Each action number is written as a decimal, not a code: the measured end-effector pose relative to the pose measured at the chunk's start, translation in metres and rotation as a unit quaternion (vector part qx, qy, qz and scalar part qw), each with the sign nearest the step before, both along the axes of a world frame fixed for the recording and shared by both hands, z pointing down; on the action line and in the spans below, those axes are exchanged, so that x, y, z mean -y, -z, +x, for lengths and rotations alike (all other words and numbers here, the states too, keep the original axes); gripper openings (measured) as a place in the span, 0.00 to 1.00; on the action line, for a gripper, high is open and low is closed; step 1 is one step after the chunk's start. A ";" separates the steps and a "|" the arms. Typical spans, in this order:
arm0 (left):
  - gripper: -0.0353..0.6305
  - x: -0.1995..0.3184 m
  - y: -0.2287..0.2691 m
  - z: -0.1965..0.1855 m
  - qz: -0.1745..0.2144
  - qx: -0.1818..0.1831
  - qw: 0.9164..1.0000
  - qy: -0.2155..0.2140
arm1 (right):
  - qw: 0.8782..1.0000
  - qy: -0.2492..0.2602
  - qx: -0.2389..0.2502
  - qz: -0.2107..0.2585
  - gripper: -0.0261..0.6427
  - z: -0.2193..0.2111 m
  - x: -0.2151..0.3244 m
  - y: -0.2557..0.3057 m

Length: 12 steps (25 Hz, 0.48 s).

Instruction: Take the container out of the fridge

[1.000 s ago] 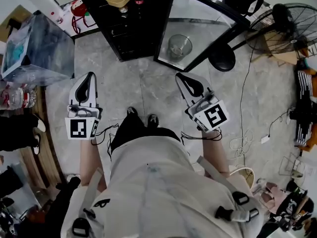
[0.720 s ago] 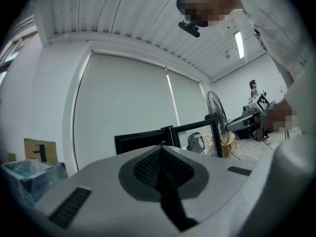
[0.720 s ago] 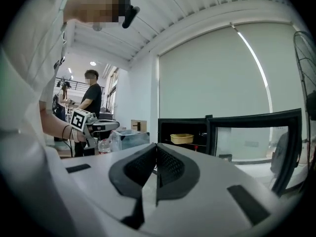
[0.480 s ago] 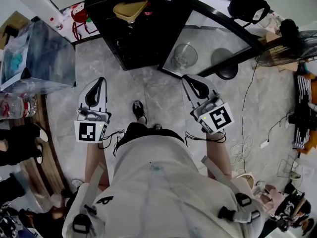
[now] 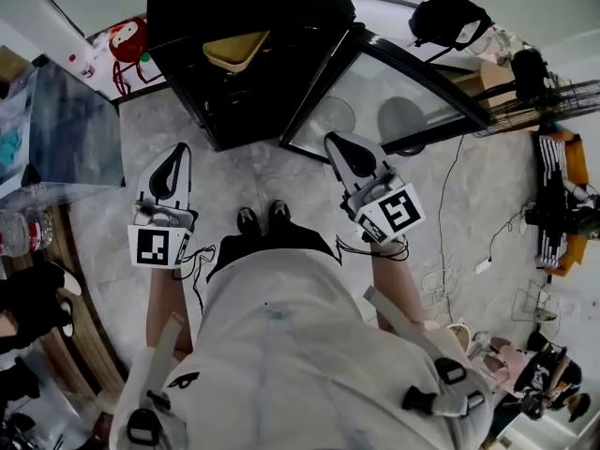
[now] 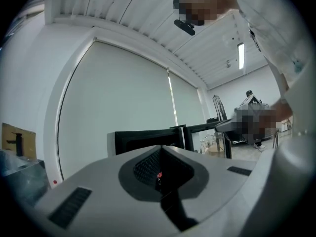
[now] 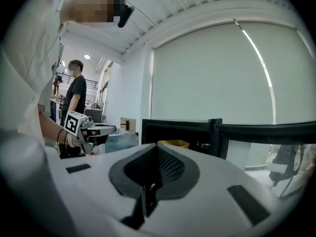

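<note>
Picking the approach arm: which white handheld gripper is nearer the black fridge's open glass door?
The right gripper: its tip sits by the open glass door's lower frame; the left gripper is over floor, away from it.

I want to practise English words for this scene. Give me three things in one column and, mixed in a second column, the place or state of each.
Things:
1. yellow plastic container
2. glass fridge door
3. right gripper

Place or state:
a. swung open
b. jaws shut, empty
c. inside the black fridge

Pairs: 1-c, 2-a, 3-b
</note>
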<state>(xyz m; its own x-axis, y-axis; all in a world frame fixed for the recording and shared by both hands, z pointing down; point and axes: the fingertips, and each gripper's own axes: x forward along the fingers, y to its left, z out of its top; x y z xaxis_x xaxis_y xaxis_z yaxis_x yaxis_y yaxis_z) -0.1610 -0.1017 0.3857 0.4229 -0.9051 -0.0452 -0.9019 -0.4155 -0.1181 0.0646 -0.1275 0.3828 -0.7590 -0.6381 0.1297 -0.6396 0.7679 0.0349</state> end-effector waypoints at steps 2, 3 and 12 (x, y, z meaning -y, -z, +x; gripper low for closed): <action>0.06 0.008 0.002 0.000 0.002 -0.005 1.000 0.000 | 1.000 -0.007 0.010 -0.009 0.06 0.002 0.011 0.001; 0.06 0.010 0.003 0.001 0.005 -0.009 1.000 -0.002 | 1.000 -0.009 0.018 -0.016 0.06 0.003 0.016 0.001; 0.06 0.023 0.003 -0.006 0.005 -0.024 1.000 0.000 | 1.000 -0.011 -0.005 -0.014 0.06 -0.004 0.041 -0.003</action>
<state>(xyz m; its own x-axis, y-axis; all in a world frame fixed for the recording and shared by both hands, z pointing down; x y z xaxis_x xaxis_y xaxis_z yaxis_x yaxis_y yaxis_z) -0.1667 -0.1252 0.3828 0.4192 -0.9049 -0.0737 -0.9070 -0.4137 -0.0786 0.0606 -0.1684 0.3854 -0.7441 -0.6501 0.1542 -0.6554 0.7550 0.0201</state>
